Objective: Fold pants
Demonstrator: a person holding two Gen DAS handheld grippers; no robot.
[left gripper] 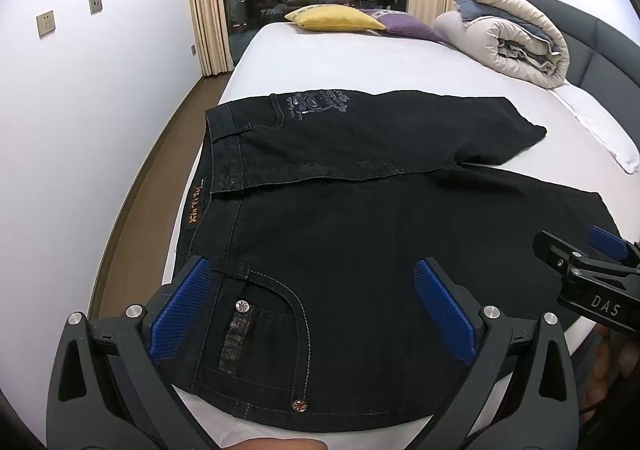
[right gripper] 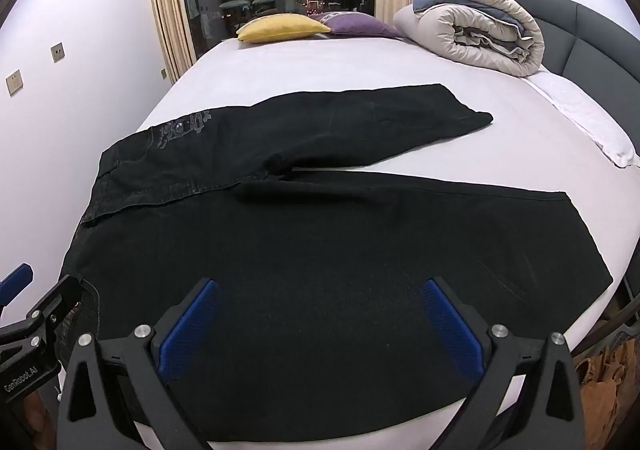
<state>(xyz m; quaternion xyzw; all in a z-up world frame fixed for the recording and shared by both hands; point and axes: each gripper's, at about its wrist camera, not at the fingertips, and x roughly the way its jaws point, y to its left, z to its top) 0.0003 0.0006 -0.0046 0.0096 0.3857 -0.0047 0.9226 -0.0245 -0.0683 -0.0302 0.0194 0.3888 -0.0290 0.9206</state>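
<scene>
Both the left gripper [left gripper: 312, 306] and right gripper [right gripper: 320, 326] hover, jaws wide, over black pants [left gripper: 360, 234] spread on the bed [left gripper: 340, 61], pillows [left gripper: 332, 17] and rolled duvet [left gripper: 508, 37] beyond.

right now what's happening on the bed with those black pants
A person holds a gripper in each hand over black pants spread flat on a white bed. The left gripper hangs open over the waistband and front pocket; the right gripper hangs open over the near leg. Neither grips fabric, and the legs lie apart, so no fold shows yet.
</scene>
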